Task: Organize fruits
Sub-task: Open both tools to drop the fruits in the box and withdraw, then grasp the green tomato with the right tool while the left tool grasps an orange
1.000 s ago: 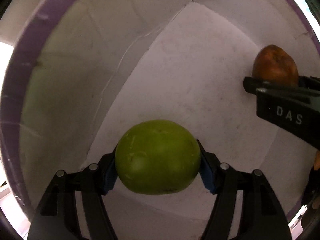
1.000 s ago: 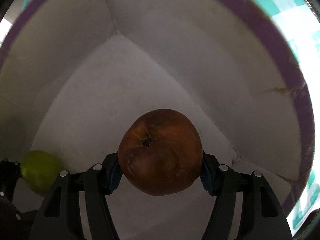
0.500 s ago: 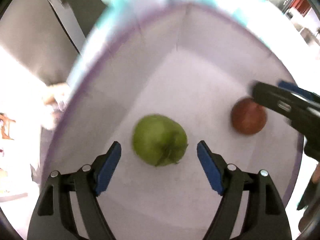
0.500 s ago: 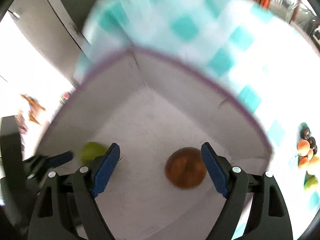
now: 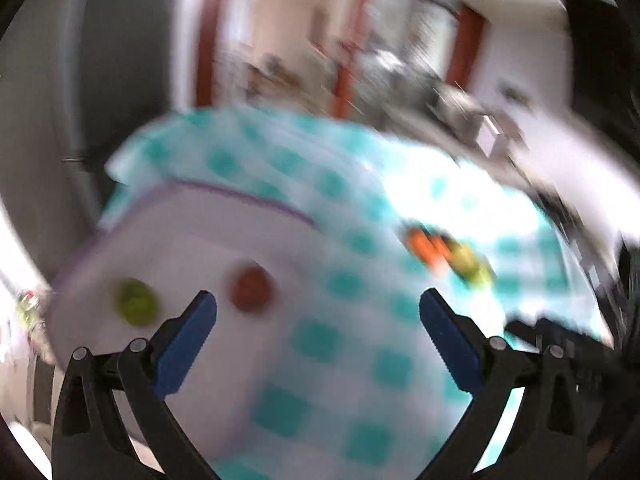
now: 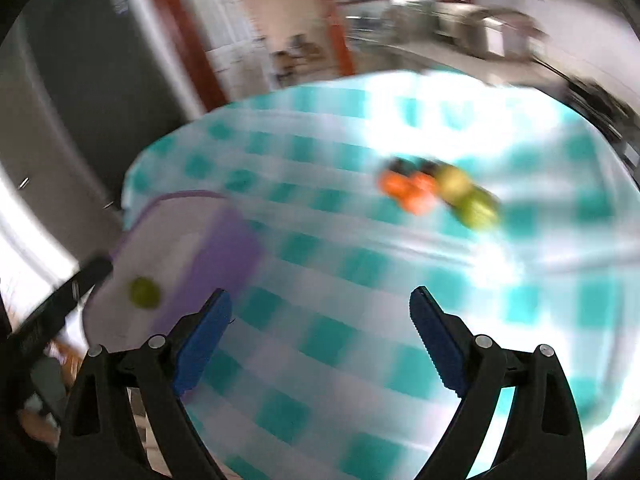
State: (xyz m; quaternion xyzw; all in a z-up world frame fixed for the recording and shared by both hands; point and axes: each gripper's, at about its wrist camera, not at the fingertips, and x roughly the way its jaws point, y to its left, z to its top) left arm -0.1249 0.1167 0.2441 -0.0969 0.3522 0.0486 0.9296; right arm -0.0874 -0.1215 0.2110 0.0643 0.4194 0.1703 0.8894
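**Mara:** So, both sets of tongs are empty?

**Jon:** Yes. The left tongs [image 5: 318,314] stand spread wide with nothing between the blue pads, and the right tongs [image 6: 320,312] are released the same way. Neither touches any fruit.

**Mara:** Where is the fruit, then?

**Jon:** Two pieces lie on the floor of the white box [image 5: 192,232] with the purple rim: a green fruit [image 5: 136,302] towards its left side and a brown-red fruit [image 5: 251,289] to the right of it, apart from each other. From the right wrist view only the green one [image 6: 145,293] shows; the near wall of the box hides the other.

**Mara:** And the remainder?

**Joн:** A small heap of fruit [image 6: 438,192], orange, dark and yellow-green, sits on the checked cloth [image 6: 360,320] covering the bench, well apart from the box. Everything is smeared by motion, so I cannot count them.

**Mara:** Why are the tongs held so open and so high?

**Jon:** My reading is that open jaws are ready to straddle the next round fruit, and the height keeps them above the box wall. Both cameras face out towards the heap, which suggests it is the next stop.

**Mara:** How far along?

**Jon:** Early, I would judge: two in the box, several waiting. Clustered fruit may roll when one is pulled out, so the outermost pieces look easiest.
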